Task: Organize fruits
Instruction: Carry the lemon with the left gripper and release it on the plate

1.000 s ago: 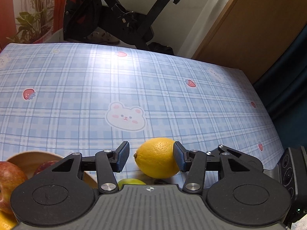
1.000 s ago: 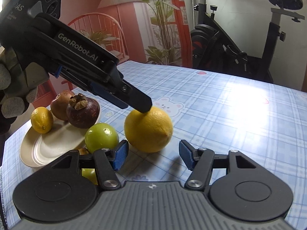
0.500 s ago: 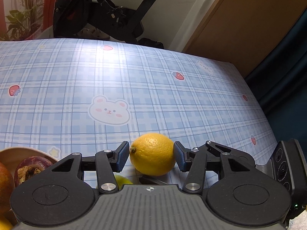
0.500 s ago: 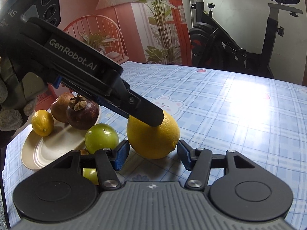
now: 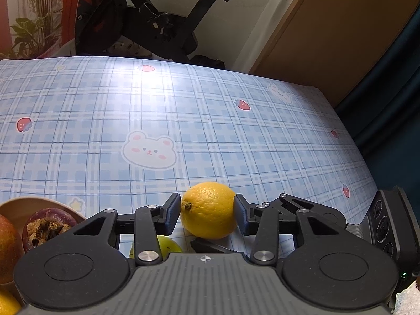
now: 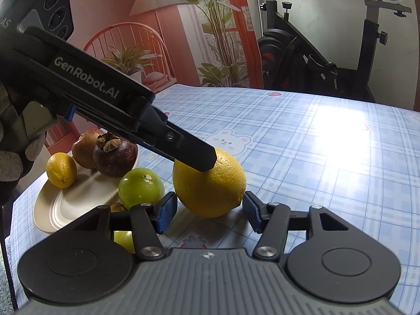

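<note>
While closing in from both ends, left gripper pads touching the big lemon, jaws just drawn tighter and clamped on it. Lemon down on the checked tablecloth, just beside a green lime. Right gripper low behind the lemon, jaws apart, blue pads clear of the peel. Plate to the left, bearing a small lemon, a mangosteen and a reddish fruit. Gloved hand at the left edge.
</note>
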`<state>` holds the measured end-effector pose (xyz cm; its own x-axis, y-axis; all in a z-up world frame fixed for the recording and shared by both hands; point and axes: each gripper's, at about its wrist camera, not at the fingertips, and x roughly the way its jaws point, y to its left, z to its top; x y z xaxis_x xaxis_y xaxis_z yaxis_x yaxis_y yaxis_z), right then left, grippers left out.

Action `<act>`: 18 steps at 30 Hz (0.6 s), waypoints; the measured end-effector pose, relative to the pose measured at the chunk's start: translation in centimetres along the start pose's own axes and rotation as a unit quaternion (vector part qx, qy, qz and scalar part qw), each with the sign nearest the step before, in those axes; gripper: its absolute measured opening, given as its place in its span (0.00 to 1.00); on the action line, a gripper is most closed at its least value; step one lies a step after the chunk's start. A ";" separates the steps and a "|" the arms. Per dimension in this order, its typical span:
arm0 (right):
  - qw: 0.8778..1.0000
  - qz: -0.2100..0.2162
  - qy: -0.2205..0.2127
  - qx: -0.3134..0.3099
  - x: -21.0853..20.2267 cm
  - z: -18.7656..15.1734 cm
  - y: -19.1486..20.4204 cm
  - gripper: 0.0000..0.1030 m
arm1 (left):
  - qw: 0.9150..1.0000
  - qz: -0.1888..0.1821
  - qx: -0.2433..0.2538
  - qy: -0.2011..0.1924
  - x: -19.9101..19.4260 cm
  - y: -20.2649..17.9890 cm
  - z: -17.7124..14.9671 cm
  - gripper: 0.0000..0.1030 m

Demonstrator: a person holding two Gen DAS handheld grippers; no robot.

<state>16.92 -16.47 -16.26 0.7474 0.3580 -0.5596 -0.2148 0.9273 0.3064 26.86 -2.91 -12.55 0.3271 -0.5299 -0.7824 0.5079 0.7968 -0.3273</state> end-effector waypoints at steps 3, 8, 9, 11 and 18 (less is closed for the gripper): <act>1.000 0.000 -0.004 0.002 -0.1 0.0 0.0 0.56 | 1.000 0.001 -0.007 -0.002 0.0 0.1 0.0 0.45; 1.000 0.001 -0.005 0.002 -0.1 0.0 0.0 0.55 | 1.000 0.003 -0.008 -0.004 -0.1 0.1 -0.1 0.45; 1.000 0.001 -0.008 0.001 -0.3 -0.1 0.0 0.55 | 1.000 0.002 -0.010 -0.007 -0.1 0.1 -0.2 0.45; 1.000 0.002 -0.011 0.004 -0.4 -0.3 -0.1 0.55 | 1.000 0.000 -0.016 -0.012 -0.1 0.1 -0.3 0.45; 0.999 0.005 -0.034 0.003 -1.3 -0.5 0.0 0.55 | 1.000 0.003 -0.019 -0.021 -1.0 -0.4 -0.1 0.45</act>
<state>15.61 -16.86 -15.86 0.7862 0.3592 -0.5029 -0.2193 0.9229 0.3164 26.26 -2.69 -11.67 0.3632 -0.5357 -0.7623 0.4760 0.8100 -0.3425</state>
